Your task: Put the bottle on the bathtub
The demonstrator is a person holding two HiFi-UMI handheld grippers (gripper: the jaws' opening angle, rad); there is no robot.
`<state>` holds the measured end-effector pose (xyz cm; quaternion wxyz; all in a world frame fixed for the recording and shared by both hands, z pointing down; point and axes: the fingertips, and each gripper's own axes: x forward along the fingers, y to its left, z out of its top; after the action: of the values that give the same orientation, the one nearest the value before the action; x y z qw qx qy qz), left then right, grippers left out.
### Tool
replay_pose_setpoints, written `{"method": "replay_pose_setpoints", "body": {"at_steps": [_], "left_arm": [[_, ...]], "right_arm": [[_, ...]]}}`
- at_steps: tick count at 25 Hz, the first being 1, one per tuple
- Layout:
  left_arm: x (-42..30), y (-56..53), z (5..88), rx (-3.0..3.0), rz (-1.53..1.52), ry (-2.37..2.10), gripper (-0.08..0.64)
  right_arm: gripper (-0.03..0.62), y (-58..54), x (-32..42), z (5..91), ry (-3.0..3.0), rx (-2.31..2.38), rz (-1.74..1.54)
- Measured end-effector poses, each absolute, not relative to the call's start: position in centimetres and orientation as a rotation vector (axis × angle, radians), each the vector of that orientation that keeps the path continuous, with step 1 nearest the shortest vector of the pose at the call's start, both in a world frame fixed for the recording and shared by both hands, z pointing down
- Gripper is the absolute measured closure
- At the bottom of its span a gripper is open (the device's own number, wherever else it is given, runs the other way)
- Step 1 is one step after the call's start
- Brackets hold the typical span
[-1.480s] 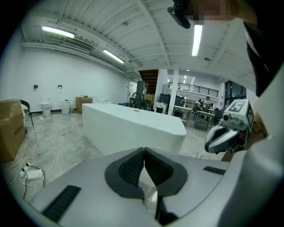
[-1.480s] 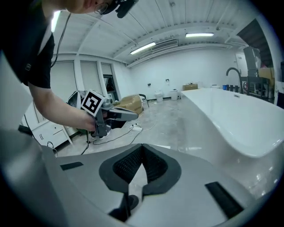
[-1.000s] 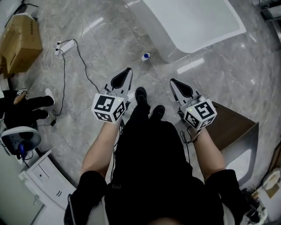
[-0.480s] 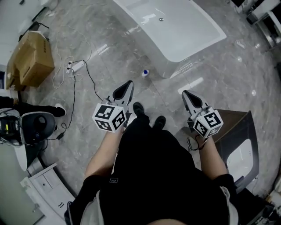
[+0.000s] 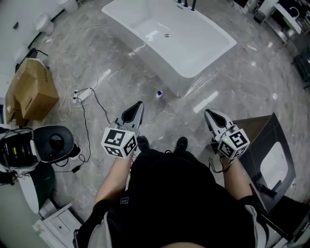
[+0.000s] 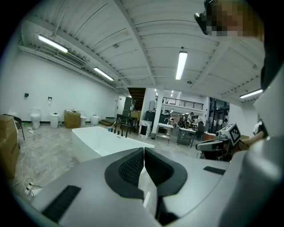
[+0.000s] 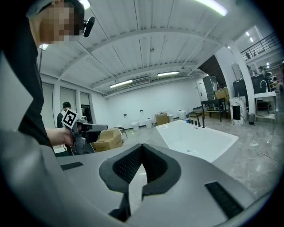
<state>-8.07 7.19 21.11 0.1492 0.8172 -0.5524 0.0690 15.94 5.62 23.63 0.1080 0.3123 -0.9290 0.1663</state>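
Note:
A small bottle [image 5: 159, 94] with a blue cap stands on the grey marble floor, just in front of the white bathtub [image 5: 145, 48]. Both grippers are held up in front of the person's body, well short of the bottle and above it. My left gripper [image 5: 138, 107] is shut with nothing between its pads [image 6: 133, 166]. My right gripper [image 5: 211, 115] is likewise shut and empty, its pads [image 7: 153, 164] pressed together. The bathtub [image 6: 102, 142] lies ahead in the left gripper view, and the same bathtub [image 7: 195, 139] sits ahead and to the right in the right gripper view. The bottle is in neither gripper view.
A cardboard box [image 5: 29, 94] and a power strip with trailing cables [image 5: 80, 96] lie on the floor at left. A black round seat [image 5: 53, 143] stands at lower left. A dark cabinet with a basin [image 5: 271, 155] is close at right. Black taps [image 5: 186, 5] stand at the tub's far end.
Both grippers and the head camera have risen. The floor looks farther away and the whole bathtub has come into view. Both grippers stayed shut and empty.

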Motion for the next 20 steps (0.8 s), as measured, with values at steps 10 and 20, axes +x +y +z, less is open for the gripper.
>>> {"method": "replay_pose_setpoints", "body": {"at_steps": [10,20], "left_arm": [[-18.3,7.6,18.7,2.423,0.217,-1.544,0.543],[-18.0,6.5,16.4,2.426,0.144,-1.608,0.543]], "right_arm": [[0.565,4.2,3.3,20.2,-2.826,1.061,0.443],[0.565,2.9,4.2,18.0,-2.866,1.037,0.440]]}}
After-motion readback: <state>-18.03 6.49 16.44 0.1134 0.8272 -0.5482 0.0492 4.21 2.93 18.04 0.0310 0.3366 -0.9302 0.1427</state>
